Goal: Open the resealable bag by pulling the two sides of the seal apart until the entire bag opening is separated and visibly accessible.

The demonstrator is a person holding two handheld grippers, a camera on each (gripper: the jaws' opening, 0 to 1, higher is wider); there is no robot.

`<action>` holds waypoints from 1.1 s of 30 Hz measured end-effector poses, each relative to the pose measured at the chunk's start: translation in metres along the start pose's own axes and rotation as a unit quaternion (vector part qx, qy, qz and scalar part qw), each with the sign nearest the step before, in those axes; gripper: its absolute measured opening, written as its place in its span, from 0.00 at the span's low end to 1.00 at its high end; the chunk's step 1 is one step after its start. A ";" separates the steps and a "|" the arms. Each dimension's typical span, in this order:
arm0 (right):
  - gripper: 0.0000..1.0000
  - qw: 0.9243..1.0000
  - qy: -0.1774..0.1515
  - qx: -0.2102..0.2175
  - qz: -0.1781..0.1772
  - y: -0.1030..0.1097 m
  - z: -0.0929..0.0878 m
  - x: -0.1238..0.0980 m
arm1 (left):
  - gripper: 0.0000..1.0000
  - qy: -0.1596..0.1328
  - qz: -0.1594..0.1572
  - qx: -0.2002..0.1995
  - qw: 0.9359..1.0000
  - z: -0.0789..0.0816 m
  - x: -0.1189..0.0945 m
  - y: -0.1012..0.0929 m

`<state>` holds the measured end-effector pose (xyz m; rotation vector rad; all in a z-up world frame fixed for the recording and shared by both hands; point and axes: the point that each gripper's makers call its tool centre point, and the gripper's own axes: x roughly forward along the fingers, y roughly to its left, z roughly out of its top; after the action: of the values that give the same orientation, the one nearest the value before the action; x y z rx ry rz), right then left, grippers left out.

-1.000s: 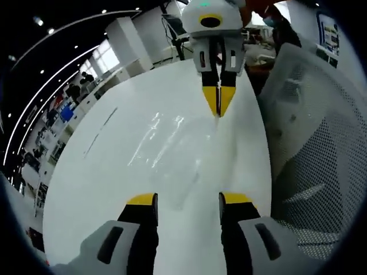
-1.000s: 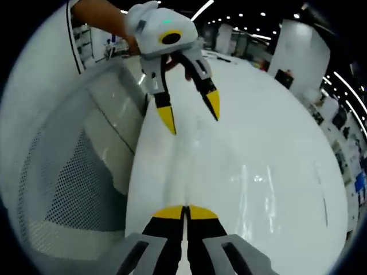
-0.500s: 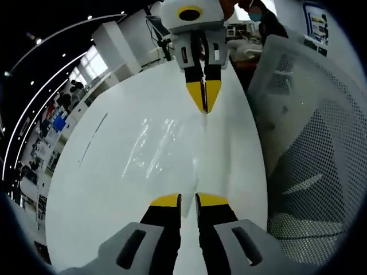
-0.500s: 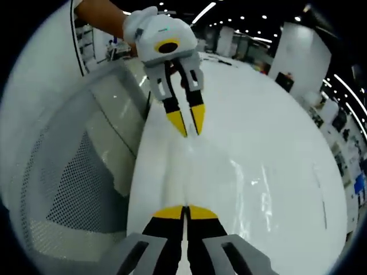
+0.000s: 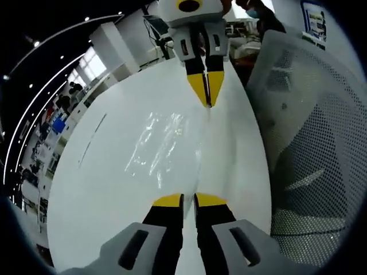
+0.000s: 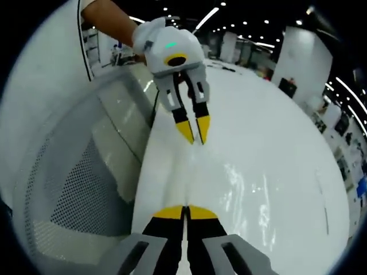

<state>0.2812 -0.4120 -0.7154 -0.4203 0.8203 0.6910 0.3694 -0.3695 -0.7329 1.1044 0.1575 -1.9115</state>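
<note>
The clear resealable bag (image 5: 163, 146) lies flat on the white table (image 5: 103, 172), showing mostly as glare streaks and creases on the plastic. It stretches between the two grippers, with one edge running along the line that joins their tips. In the right gripper view the bag (image 6: 241, 189) shows as a sheen on the table between the right gripper's tips and the left gripper's, lying to the right of them.

In the left gripper view the left gripper (image 5: 183, 200) has its yellow-tipped jaws nearly together, with just a thin slit between them, pinching the near edge of the bag. Across from it, the right gripper (image 5: 207, 97) comes in from the top with its jaws closed to a point on the far edge of the bag.

In the right gripper view the right gripper (image 6: 186, 212) has its jaws pressed together at the bag's edge, and the left gripper (image 6: 195, 132) points down toward it, its jaws close together on the opposite edge; a bare forearm (image 6: 112, 20) reaches in behind it.

Beside the table, just off the line of the grippers, stands a white perforated mesh panel (image 5: 309, 132), also seen in the right gripper view (image 6: 74, 189).
</note>
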 end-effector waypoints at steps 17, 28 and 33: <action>0.00 0.999 0.030 0.028 -0.014 -0.007 -0.017 0.002 | 0.00 -0.021 -0.015 -0.041 0.999 0.016 -0.003 -0.004; 0.07 0.995 -0.009 0.087 -0.038 -0.013 -0.002 0.002 | 0.00 -0.024 -0.025 -0.029 0.999 0.024 -0.001 -0.007; 0.08 0.995 -0.031 0.080 -0.042 -0.014 0.016 0.008 | 0.00 -0.027 -0.026 -0.027 0.999 0.028 -0.002 -0.007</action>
<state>0.3031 -0.4098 -0.7107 -0.2860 0.7885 0.5524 0.3469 -0.3776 -0.7172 1.0201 0.2095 -1.9699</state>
